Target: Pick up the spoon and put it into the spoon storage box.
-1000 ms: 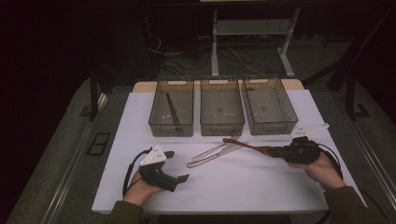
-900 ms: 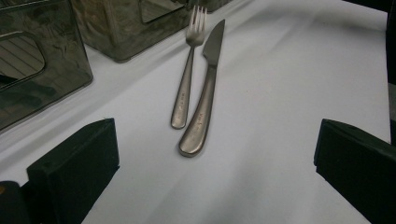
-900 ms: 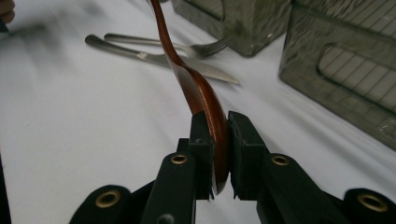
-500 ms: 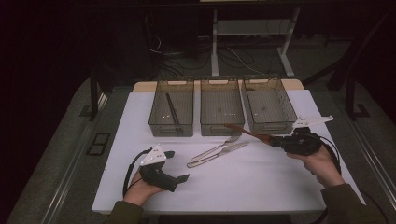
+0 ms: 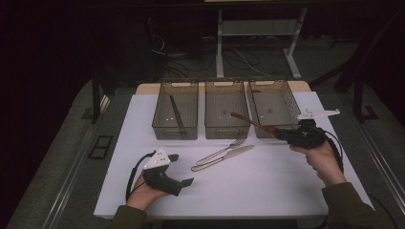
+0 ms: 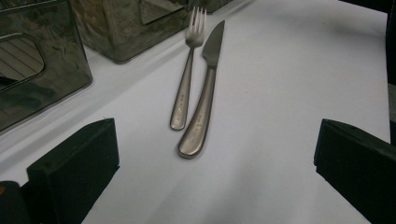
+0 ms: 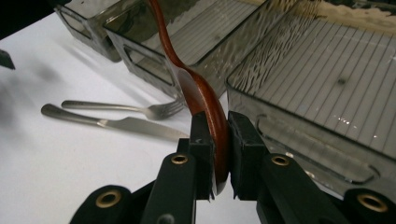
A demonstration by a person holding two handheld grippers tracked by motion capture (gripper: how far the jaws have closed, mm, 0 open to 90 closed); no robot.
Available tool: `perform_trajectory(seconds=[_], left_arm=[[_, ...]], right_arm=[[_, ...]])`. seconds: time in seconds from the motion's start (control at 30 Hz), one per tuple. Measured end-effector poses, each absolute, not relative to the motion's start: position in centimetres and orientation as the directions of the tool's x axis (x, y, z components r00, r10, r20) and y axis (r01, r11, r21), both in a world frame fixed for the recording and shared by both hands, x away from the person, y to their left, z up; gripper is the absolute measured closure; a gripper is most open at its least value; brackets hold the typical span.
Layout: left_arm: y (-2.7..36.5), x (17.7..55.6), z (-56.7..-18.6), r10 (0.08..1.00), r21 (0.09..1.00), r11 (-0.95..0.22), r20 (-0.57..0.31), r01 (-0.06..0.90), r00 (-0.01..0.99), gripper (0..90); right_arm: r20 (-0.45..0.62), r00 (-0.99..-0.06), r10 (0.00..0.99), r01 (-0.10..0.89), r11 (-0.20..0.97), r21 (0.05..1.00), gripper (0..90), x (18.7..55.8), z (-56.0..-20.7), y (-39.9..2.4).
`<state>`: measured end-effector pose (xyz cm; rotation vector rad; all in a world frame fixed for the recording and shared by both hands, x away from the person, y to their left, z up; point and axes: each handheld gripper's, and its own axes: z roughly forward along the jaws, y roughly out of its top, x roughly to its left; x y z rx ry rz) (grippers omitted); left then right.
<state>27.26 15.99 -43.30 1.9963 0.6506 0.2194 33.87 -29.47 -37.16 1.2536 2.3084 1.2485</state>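
High view: right hand-held gripper [image 5: 286,136] is raised above the bench [image 5: 267,191], in front of the gap between the middle bin [image 5: 226,129] and the right bin [image 5: 286,98], and pinches a reddish wooden spoon [image 5: 253,123] by its bowl; the handle points out over the middle bin's near right corner. Judged step: sorting cutlery into bins, spoon lifted and in transit. Next move calls for carrying it over the chosen bin, levelling it so the handle clears the rim, then spreading the jaws.

Left hand-held gripper [image 5: 179,169] rests low on the bench near its front edge, jaws spread, nothing between them. Fork [image 5: 222,150] and knife [image 5: 224,157] lie side by side on the bench, unsorted. Left bin [image 5: 165,126] holds a dark stick-like utensil [image 5: 175,112].

Right gripper view confirms what the high view cannot: both pads press flat on the spoon's bowl. Left gripper view shows fork and knife handles nearest, just apart.
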Motion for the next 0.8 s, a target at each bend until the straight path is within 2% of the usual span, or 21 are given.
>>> perform_trajectory(seconds=[0.4, 0.8], left_arm=[[15.9, 27.2, -43.2, 0.525, 0.859, -0.374, -0.113, 0.349, 0.843, 0.0], [16.0, 27.4, -43.3, 0.525, 0.862, -0.364, -0.122, 0.351, 0.842, 0.0]], right_arm=[[0.150, -0.575, 0.804, 0.566, 0.259, 0.782, 79.7, 35.6, -36.1, -28.1], [0.152, -0.518, 0.842, 0.600, 0.232, 0.766, 79.7, 39.2, -35.7, -24.7]])
